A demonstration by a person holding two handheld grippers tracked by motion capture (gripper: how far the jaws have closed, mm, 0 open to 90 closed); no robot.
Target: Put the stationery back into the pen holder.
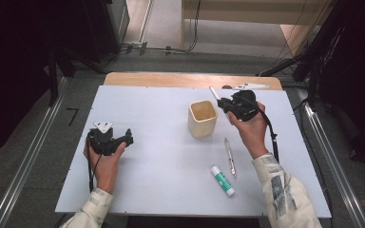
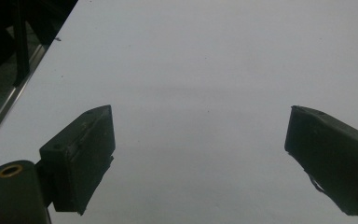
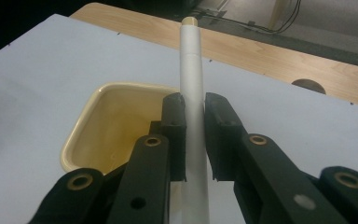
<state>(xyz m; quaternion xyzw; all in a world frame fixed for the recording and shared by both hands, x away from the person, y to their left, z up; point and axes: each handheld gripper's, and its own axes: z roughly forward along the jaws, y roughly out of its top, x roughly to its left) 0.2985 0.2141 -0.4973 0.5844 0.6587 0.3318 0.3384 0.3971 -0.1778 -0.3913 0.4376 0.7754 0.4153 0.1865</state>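
A person's right gripper point(image 1: 228, 103) pinches a white pen point(image 3: 193, 107) between its jaws just beside the cream cup point(image 1: 202, 118), at its 2 o'clock. Judging by the layout, nothing is in the cup yet; a second pen point(image 1: 230, 157) and a glue stick point(image 1: 222, 180) lie on the bench point(image 1: 161, 161) at its 5 o'clock. The left gripper point(image 1: 123, 140) rests at 9 o'clock, its jaws spread wide over bare surface, which its own view confirms. The right gripper view shows the cup's empty interior.
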